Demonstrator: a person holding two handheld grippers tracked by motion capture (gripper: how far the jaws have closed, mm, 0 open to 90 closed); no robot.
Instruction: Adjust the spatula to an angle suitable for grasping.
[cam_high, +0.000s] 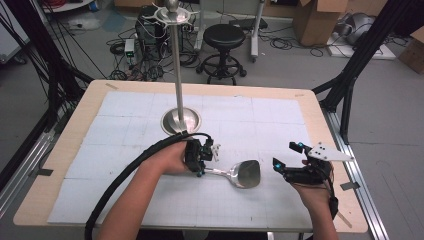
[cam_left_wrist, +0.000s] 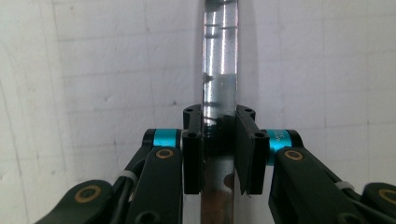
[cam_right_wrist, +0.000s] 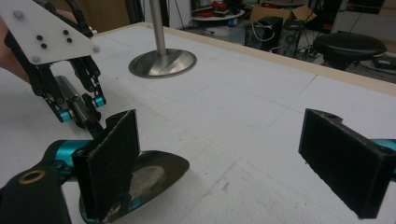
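Observation:
A shiny metal spatula (cam_high: 246, 173) lies on the white mat, its broad head pointing right and its thin handle running left. My left gripper (cam_high: 202, 160) is shut on that handle. In the left gripper view the handle (cam_left_wrist: 219, 70) runs straight up between the two closed pads of the left gripper (cam_left_wrist: 219, 149). My right gripper (cam_high: 285, 155) stands open just right of the spatula head, with nothing between its jaws. In the right gripper view the wide-open right gripper (cam_right_wrist: 229, 154) has its left pad in front of the spatula head (cam_right_wrist: 159, 175), and the left gripper (cam_right_wrist: 81, 109) is beyond.
A tall metal pole on a round base (cam_high: 181, 120) stands at the mat's centre back, also seen as the round base (cam_right_wrist: 162, 62). The wooden table edge (cam_high: 320, 125) frames the mat. A black stool (cam_high: 224, 37), cables and cardboard boxes are on the floor behind.

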